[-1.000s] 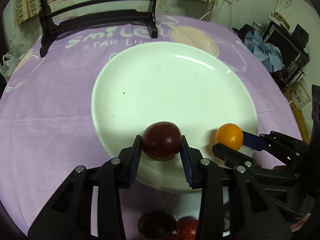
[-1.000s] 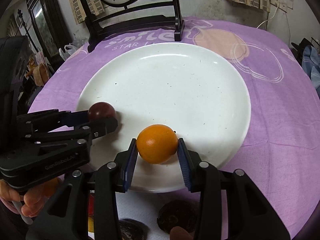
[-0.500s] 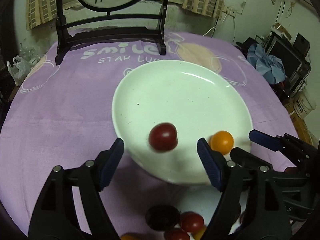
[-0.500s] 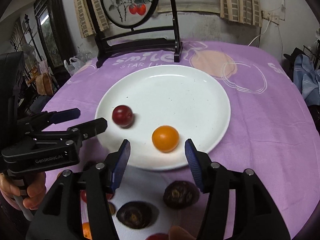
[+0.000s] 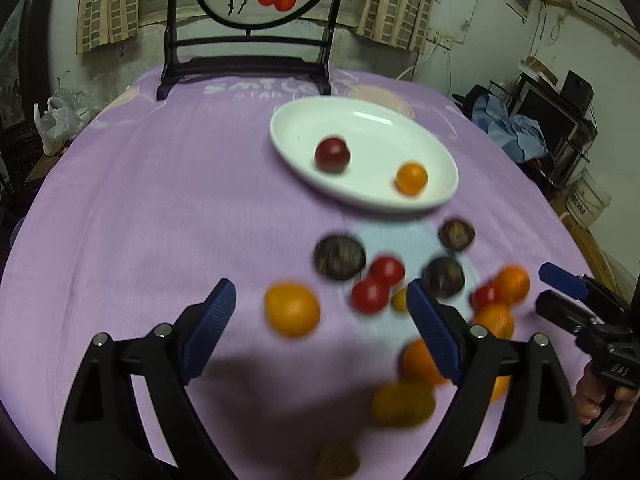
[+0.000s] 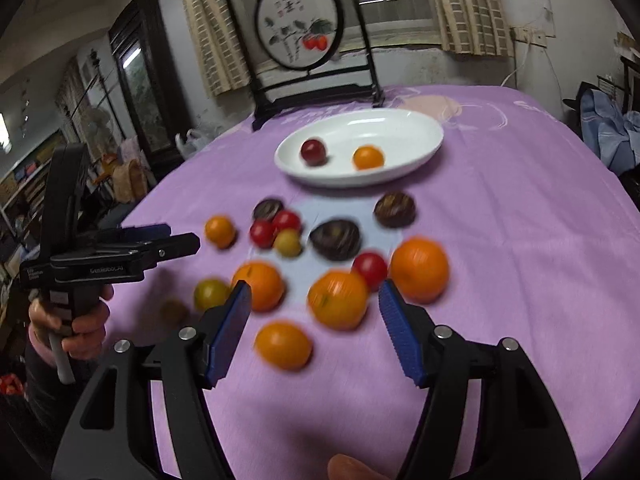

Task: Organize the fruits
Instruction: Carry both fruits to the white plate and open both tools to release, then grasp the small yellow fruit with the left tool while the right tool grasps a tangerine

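Note:
A white plate (image 5: 440,148) (image 6: 424,132) on the purple tablecloth holds a dark red plum (image 5: 332,155) (image 6: 313,151) and a small orange (image 5: 411,178) (image 6: 368,157). Nearer me lie several loose fruits: oranges (image 6: 338,299), red tomatoes (image 5: 386,271), dark passion fruits (image 5: 339,257) (image 6: 335,239) and a yellow-green one (image 6: 288,243). My left gripper (image 5: 320,304) is open and empty above an orange (image 5: 292,310). My right gripper (image 6: 314,304) is open and empty over the oranges. Each gripper shows in the other's view, the left (image 6: 160,236) and the right (image 5: 560,284).
A black-framed round painted screen (image 5: 256,20) (image 6: 300,36) stands at the table's far edge behind the plate. A pale blue patch (image 5: 396,240) of the cloth lies under the loose fruit. Furniture and clutter surround the table.
Both grippers opened and let go of the plum and the orange on the plate, then pulled back and up towards the loose fruit.

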Demonstrator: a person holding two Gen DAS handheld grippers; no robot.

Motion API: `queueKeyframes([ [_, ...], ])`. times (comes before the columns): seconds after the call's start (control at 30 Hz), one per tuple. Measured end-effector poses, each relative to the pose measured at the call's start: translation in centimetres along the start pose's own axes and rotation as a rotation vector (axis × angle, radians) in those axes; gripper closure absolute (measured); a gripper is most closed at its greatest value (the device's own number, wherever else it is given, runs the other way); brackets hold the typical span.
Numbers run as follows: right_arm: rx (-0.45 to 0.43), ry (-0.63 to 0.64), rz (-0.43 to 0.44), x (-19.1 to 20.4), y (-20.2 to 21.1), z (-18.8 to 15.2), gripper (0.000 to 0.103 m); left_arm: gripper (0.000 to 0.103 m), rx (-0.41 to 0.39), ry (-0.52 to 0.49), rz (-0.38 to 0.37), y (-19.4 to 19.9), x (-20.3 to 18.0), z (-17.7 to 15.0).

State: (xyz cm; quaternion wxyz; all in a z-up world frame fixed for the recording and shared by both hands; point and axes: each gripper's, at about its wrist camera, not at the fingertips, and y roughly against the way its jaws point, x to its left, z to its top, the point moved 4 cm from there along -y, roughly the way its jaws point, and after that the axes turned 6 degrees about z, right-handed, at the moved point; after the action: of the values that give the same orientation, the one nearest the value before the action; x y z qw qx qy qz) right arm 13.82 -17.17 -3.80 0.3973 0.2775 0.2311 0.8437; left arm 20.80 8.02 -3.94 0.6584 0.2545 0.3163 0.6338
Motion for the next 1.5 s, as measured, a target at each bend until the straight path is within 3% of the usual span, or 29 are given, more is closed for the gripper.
queueKeyframes([
  [0.17,0.110,0.024,-0.010,1.1,-2.3,-2.5,0.036,0.014,0.007,-0.091,0.004,2.0,-0.1,-5.2],
  [0.3,0.130,0.016,0.009,1.7,-3.1,-2.3,0.036,0.014,0.018,-0.162,-0.020,2.7,-0.5,-7.9],
  [0.43,0.143,0.020,-0.002,2.2,-4.0,-2.1,0.039,0.014,-0.002,-0.213,-0.067,3.6,-0.8,-8.8],
  [0.7,0.172,0.024,-0.028,2.2,-5.0,-2.2,0.059,0.014,0.021,-0.227,-0.093,3.1,-1.0,-8.5],
  [0.87,0.153,0.008,-0.010,1.8,-4.6,-2.2,0.060,0.015,0.029,-0.223,-0.101,2.9,-1.0,-8.5],
  [1.2,0.126,0.008,0.015,1.8,-3.9,-2.4,0.060,0.055,0.080,-0.262,-0.106,1.9,-1.6,-9.0],
  [1.5,0.116,0.008,0.034,1.7,-3.7,-2.4,0.060,0.072,0.084,-0.275,-0.070,1.6,-1.8,-9.3],
])
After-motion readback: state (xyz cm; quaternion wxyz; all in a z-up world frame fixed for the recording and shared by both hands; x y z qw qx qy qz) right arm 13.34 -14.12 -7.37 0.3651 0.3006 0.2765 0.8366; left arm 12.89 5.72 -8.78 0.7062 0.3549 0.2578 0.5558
